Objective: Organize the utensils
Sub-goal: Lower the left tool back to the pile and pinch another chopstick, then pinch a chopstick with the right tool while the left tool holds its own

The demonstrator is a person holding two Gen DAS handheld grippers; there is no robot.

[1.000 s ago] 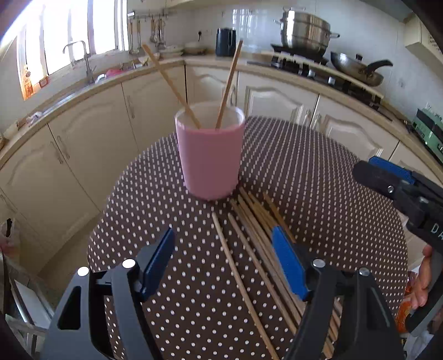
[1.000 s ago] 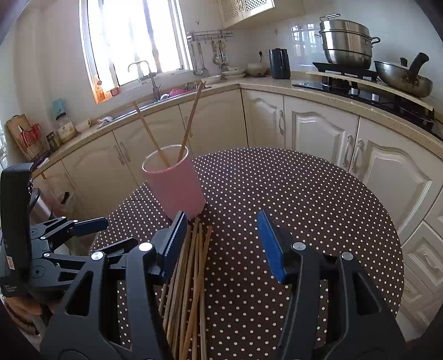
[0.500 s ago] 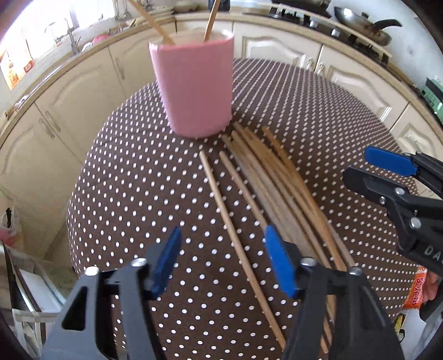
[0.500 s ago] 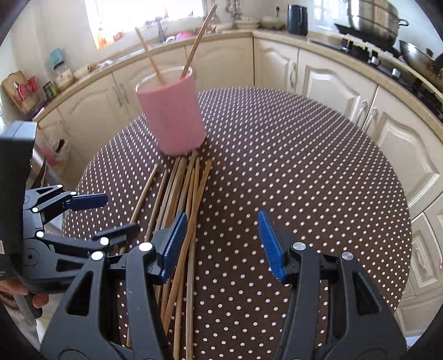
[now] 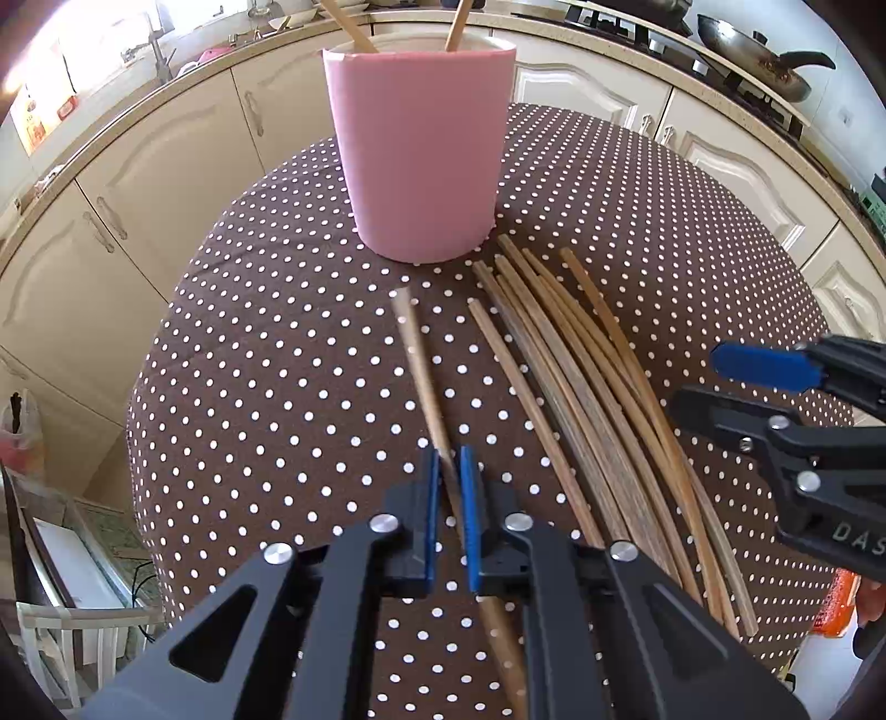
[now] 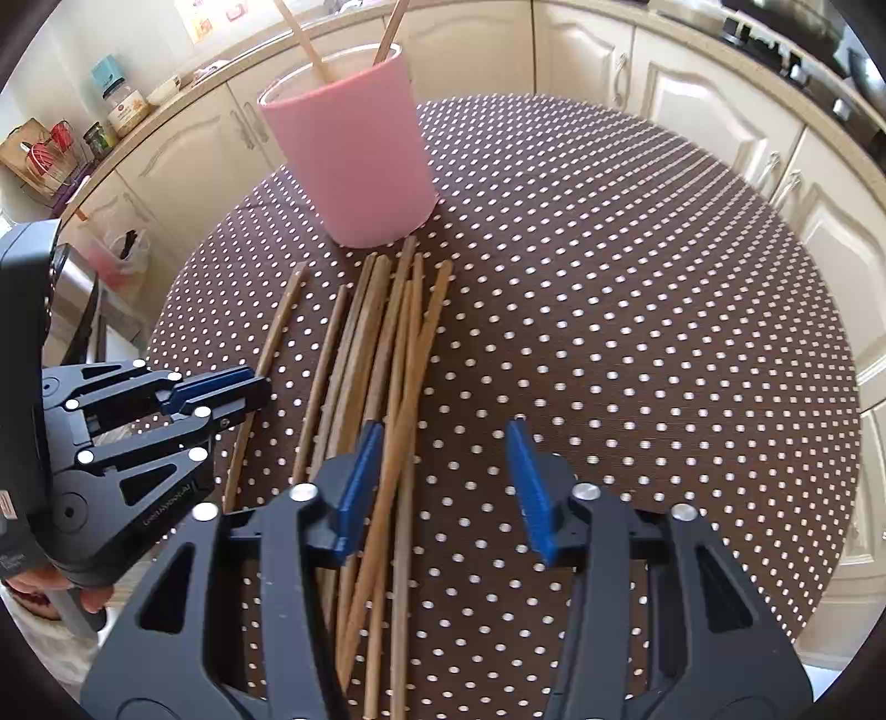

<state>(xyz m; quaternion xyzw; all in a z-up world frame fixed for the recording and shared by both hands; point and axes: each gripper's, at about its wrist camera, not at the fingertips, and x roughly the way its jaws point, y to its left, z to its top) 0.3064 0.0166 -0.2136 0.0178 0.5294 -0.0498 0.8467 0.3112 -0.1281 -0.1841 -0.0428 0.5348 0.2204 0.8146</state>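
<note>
A pink cup (image 5: 418, 149) stands on the brown dotted table (image 5: 277, 387) with two chopsticks upright in it; it also shows in the right wrist view (image 6: 354, 149). Several wooden chopsticks (image 5: 587, 387) lie in a loose bundle in front of it. My left gripper (image 5: 448, 498) is shut on a single chopstick (image 5: 418, 354) that lies apart, left of the bundle. In the right wrist view the left gripper (image 6: 232, 387) clamps that chopstick (image 6: 277, 327). My right gripper (image 6: 443, 482) is open, low over the near end of the bundle (image 6: 387, 354).
Cream kitchen cabinets (image 5: 138, 183) curve around the far side of the round table. A stove with a pan (image 5: 764, 50) is at the back right. The right half of the tablecloth (image 6: 637, 310) holds nothing.
My left gripper has dropped to the table and closed on the lone chopstick. My right gripper has tilted down over the bundle and stays open.
</note>
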